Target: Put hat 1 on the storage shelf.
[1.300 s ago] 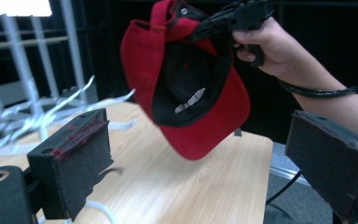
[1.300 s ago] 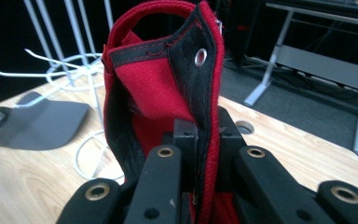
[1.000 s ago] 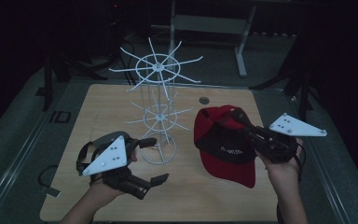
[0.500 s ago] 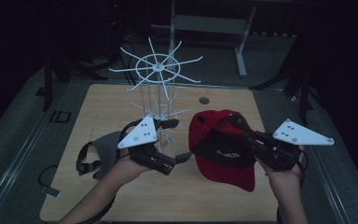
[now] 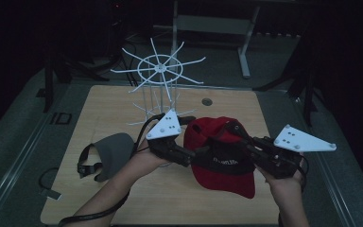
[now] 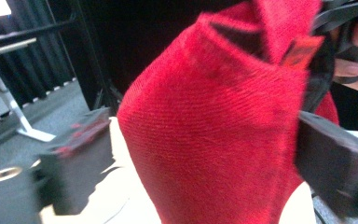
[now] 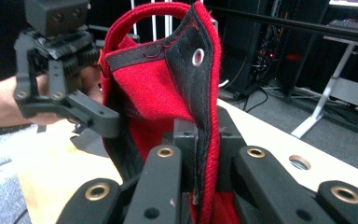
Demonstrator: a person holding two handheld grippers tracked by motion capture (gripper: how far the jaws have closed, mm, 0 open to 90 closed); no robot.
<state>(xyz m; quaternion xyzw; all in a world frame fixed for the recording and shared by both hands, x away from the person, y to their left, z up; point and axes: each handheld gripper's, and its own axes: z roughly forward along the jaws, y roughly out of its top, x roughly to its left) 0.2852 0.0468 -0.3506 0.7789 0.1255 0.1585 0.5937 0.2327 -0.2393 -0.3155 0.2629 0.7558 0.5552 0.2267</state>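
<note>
Over the counter [image 5: 123, 208], the left gripper [image 5: 199, 155], jaws narrowing around the red cap [image 5: 224, 163], has joined the right gripper [image 5: 238, 142] pinching it.

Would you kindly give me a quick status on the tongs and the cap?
Right tongs shut on red cap. Left tongs open, jaws just closing around cap's side. Wire rack behind; grey cap lies aside.

The wire rack [image 5: 163, 90] is standing behind the red cap [image 5: 222, 156]; the grey cap [image 5: 111, 149] is lying left of the red cap on the table [image 5: 104, 104].
</note>
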